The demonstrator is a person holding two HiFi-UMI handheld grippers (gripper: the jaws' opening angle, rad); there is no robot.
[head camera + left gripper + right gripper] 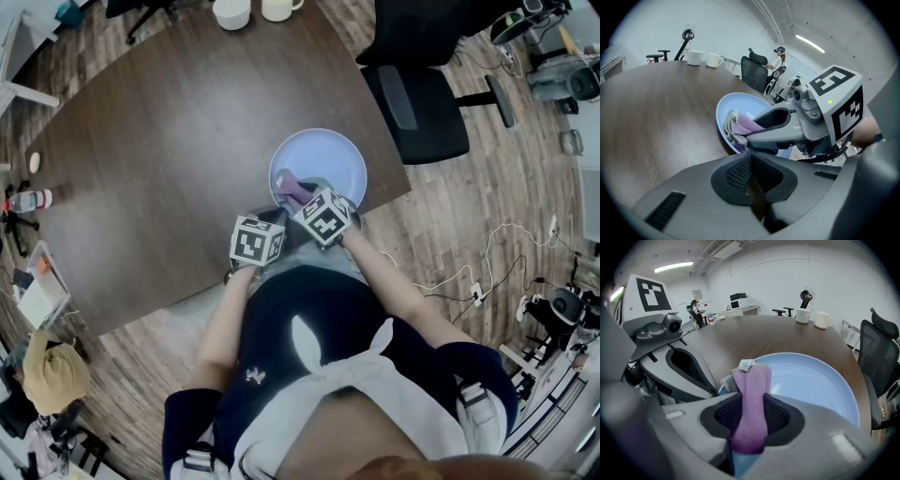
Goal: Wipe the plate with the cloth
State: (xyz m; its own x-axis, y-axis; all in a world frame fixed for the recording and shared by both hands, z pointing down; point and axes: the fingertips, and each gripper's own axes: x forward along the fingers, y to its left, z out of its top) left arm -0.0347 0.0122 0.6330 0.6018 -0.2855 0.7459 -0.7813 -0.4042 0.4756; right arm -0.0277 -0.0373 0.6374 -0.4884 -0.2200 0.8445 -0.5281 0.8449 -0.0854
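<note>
Both tools point steeply down at the tabletop's near edge. The right gripper's jaws clamp the purple cloth inside the blue plate's near rim. The left gripper's jaws are pressed together alongside. Bare wood stretches beyond.

Dark wood table: pale blue plate near edge, two white mugs far edge
</note>
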